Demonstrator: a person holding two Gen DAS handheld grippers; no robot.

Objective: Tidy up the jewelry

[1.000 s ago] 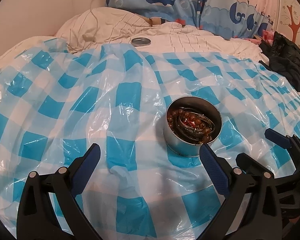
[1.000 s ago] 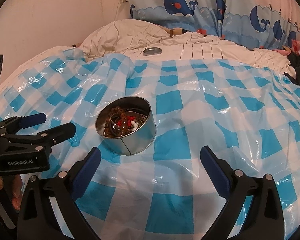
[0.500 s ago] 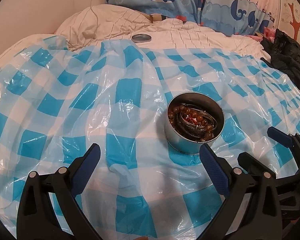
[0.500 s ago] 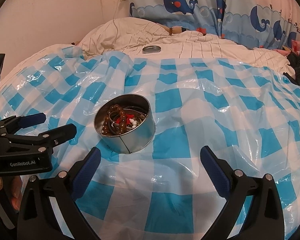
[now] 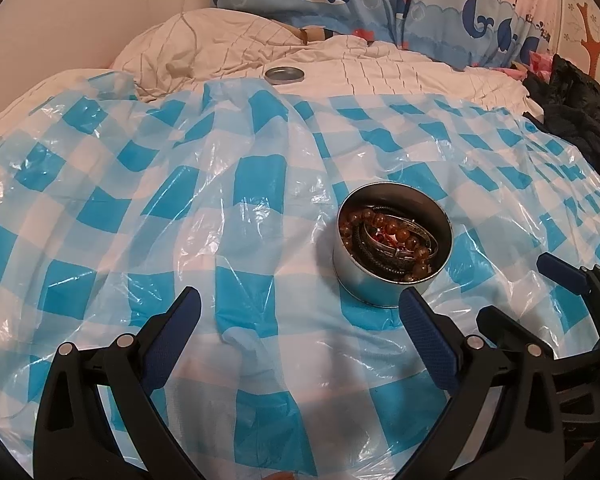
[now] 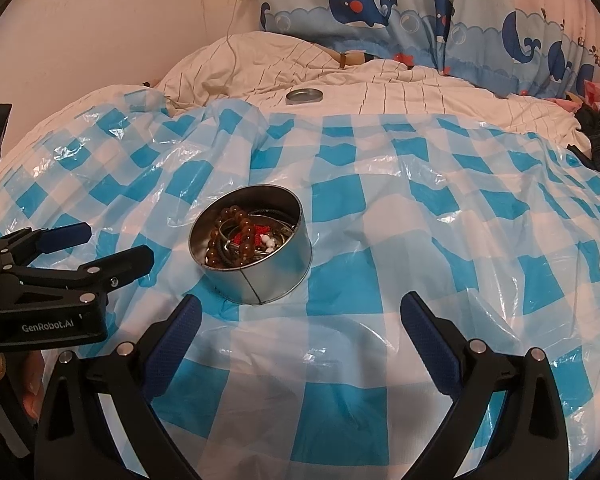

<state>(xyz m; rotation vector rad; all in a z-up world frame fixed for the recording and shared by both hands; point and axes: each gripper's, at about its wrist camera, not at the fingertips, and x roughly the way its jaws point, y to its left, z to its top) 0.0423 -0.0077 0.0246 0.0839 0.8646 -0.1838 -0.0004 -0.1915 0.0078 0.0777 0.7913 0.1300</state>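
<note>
left tongs released | right tongs released | tin: jewelry tangled, partly hidden

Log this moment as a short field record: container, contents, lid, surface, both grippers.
container: round metal tin, open, upright on the sheet
contents: brown bead bracelet, red and white beads, dark bands, all tangled inside the tin
lid: metal lid, apart from the tin, far back on the white quilt
surface: blue-and-white checked plastic sheet over a bed
left gripper: open, empty, tin just ahead of its right finger
right gripper: open, empty, tin ahead and to its left
</note>
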